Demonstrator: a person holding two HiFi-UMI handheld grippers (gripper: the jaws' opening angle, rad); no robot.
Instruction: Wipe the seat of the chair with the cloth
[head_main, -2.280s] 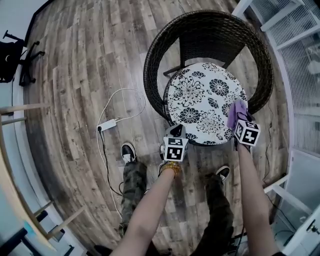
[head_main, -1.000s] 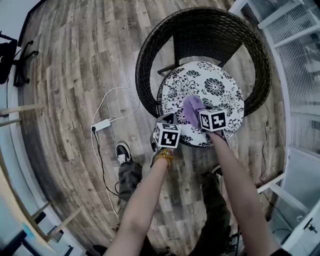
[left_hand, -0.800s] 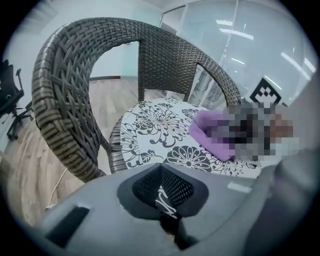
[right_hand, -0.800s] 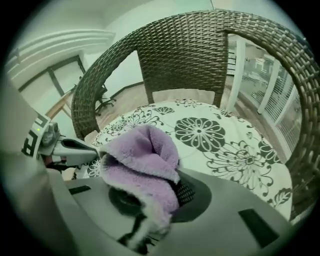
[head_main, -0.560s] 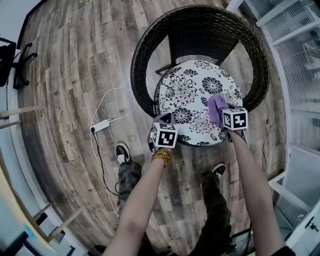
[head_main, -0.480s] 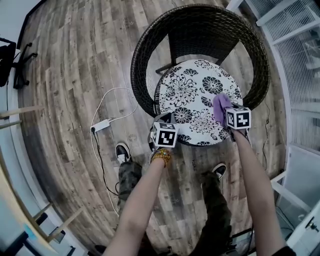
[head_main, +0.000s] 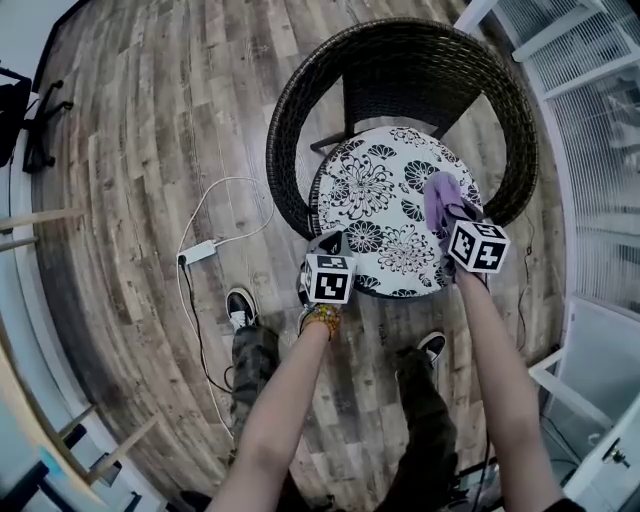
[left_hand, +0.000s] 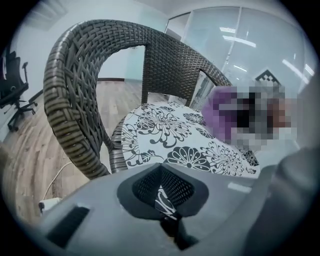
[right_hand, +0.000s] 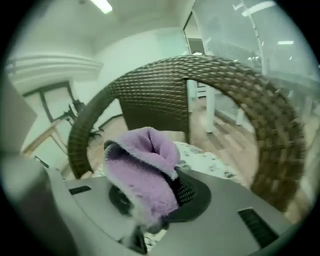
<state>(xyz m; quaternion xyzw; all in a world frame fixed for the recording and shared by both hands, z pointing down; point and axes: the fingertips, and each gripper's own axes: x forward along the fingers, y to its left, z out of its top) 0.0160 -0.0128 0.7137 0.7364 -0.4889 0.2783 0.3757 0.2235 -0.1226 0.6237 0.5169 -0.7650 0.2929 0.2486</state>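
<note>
A round wicker chair carries a black-and-white floral seat cushion. A purple cloth rests on the cushion's right side, and my right gripper is shut on it. In the right gripper view the cloth bulges out of the right gripper, hiding its jaws. My left gripper sits at the cushion's front-left edge. In the left gripper view the left gripper is shut, with a strip of the floral cushion pinched between its pads.
A white power strip with its cable lies on the wooden floor left of the chair. The person's shoes stand just in front of the seat. White frames run along the right; an office chair is far left.
The right gripper has carried the cloth from the seat's middle over to its right side and a little toward the back. The left gripper has stayed at the front edge.
</note>
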